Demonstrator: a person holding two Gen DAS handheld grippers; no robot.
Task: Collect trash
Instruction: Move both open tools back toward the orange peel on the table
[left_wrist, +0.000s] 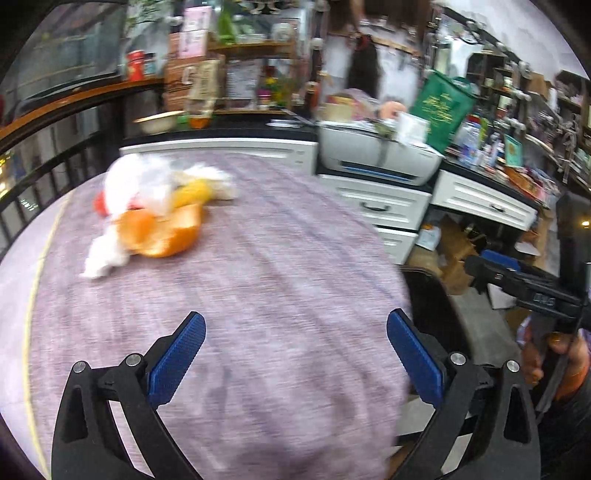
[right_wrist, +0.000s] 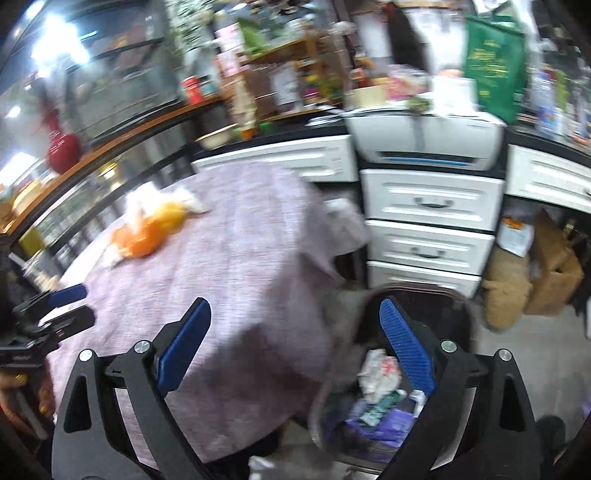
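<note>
Both tongs (left_wrist: 295, 354) (right_wrist: 295, 343) gape wide, empty; floor bin (right_wrist: 454, 302) holds crumpled wrappers (right_wrist: 376, 376).

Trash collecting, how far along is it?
Done: wrappers already lie in the bin beside the table. In hand: nothing; the left gripper and right gripper are both open and empty. Left: orange peel and crumpled tissues on the table.

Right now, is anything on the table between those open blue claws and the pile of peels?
Nothing visible: only bare tablecloth lies between the left gripper and the orange peel pile. The right gripper is equally unobstructed.
</note>
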